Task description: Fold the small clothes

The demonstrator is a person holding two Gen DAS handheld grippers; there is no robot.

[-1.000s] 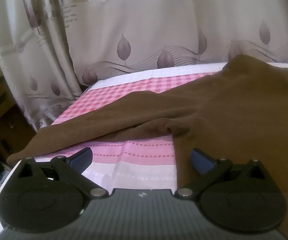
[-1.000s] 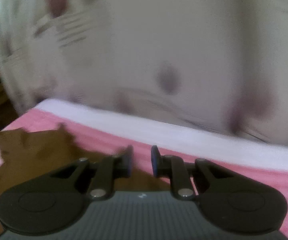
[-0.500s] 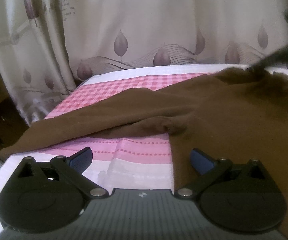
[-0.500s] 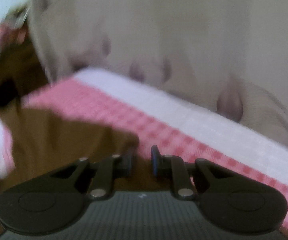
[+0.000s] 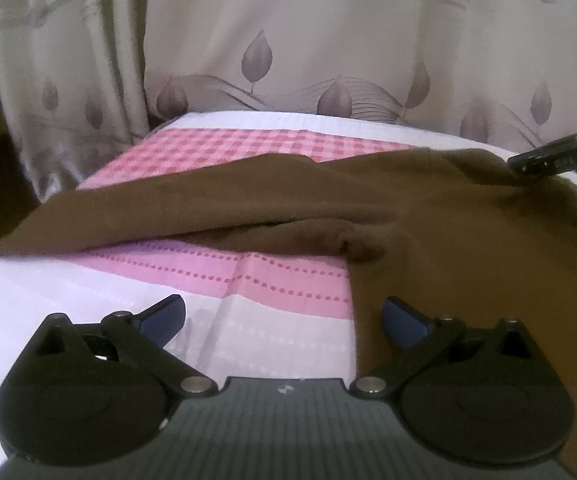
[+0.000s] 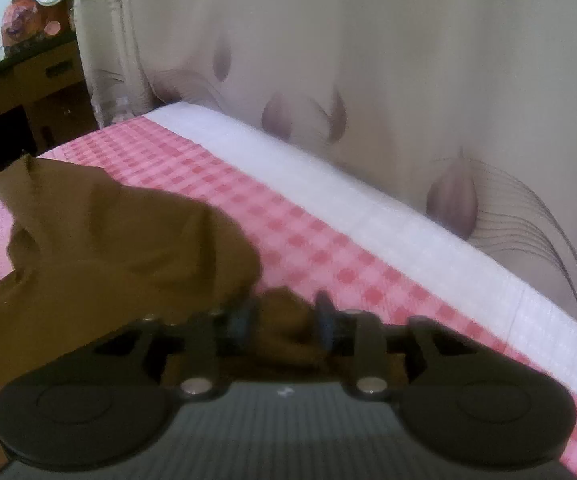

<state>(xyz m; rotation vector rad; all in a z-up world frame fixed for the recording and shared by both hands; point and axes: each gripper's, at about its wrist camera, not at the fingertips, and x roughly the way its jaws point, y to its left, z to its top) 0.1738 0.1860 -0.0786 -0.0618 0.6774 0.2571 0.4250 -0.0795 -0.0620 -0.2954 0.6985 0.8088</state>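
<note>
Both jaws parted: left gripper (image 5: 284, 322) wide, right gripper (image 6: 284, 316) narrower (blurred) over brown garment (image 6: 100, 248).

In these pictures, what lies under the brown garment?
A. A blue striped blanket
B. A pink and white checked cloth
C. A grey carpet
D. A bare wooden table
B. The brown garment is spread over a pink and white checked cloth, which shows beyond its far edge in both wrist views and also in front of the left gripper, whose fingers stand wide apart.

Pink checked bedsheet (image 5: 224, 148) out past the fingers, leaf-print curtain (image 5: 288, 40) behind it, wooden cabinet (image 6: 28, 92) off to the left.
</note>
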